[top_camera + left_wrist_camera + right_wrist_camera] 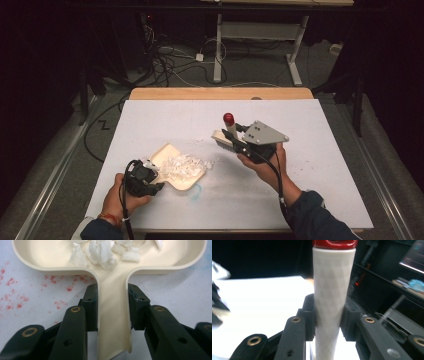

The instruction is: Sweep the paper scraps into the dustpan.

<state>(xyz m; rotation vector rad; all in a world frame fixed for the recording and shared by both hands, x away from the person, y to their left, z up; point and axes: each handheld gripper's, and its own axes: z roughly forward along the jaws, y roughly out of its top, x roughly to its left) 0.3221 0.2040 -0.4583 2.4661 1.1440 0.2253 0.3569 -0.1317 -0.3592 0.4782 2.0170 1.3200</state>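
A cream dustpan (182,172) lies on the white table sheet, its pan (45,255) holding a heap of white paper scraps (181,165) (100,252). My left gripper (145,182) (113,307) is shut on the dustpan's handle (112,322), jaws pressing both sides. My right gripper (239,141) (329,320) is shut on the white handle (333,290) of a small brush with a red cap (228,118) (335,243). The brush head (221,137) hangs just above the sheet, to the upper right of the dustpan.
A few scraps (207,163) lie at the pan's mouth. Red specks (15,290) and a faint blue mark (196,189) stain the sheet. The wooden table edge (220,93) runs along the far side, with cables and a desk frame (260,35) on the floor beyond.
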